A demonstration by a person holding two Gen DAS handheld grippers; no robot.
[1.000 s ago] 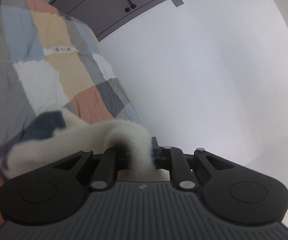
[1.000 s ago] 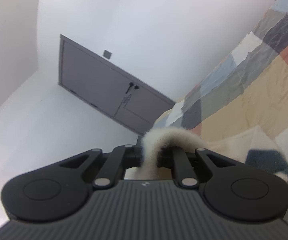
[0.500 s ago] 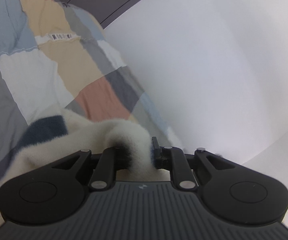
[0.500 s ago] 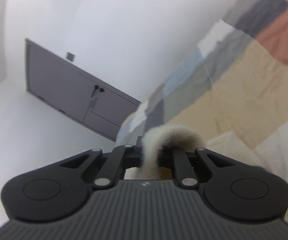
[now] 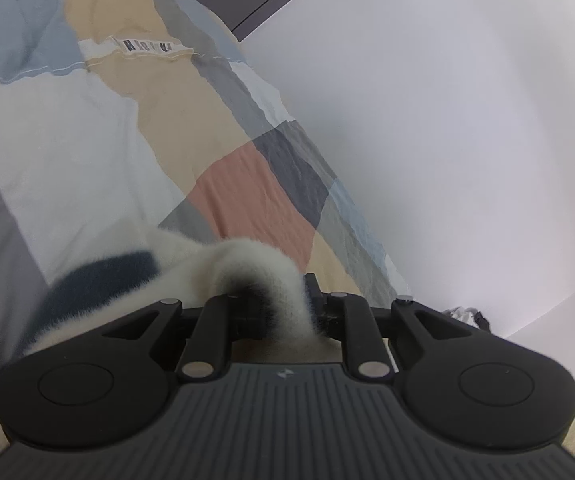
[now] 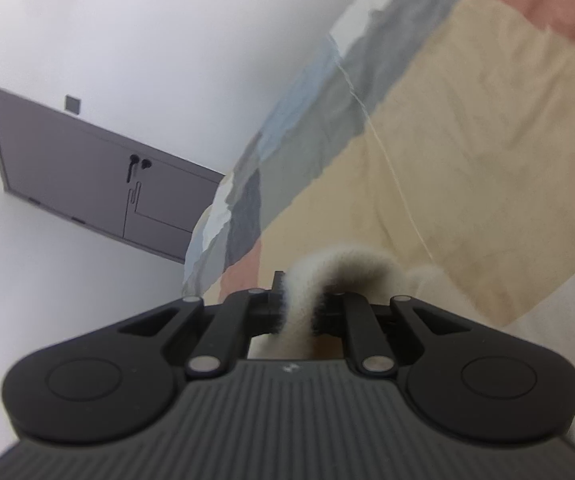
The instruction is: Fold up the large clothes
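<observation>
A fluffy cream garment (image 5: pixel 191 256) with a dark navy stripe (image 5: pixel 99 276) hangs over the patchwork bed. My left gripper (image 5: pixel 287 312) is shut on a bunched fold of it, and the fabric trails off to the left. In the right wrist view my right gripper (image 6: pixel 299 312) is shut on another cream fold (image 6: pixel 339 268) that arches over the fingers and runs off to the right. Most of the garment is hidden below both grippers.
A patchwork quilt (image 5: pixel 99 128) of beige, grey, blue, white and salmon blocks covers the bed, with a white label (image 5: pixel 147 46) sewn on. A white wall (image 5: pixel 447 120) runs beside it. A grey cabinet with dark handles (image 6: pixel 99 184) stands beyond the bed's end.
Both grippers have tipped down toward the quilt, which fills more of each view, while the cabinet slides toward the frame edges. Both still hold the cream garment.
</observation>
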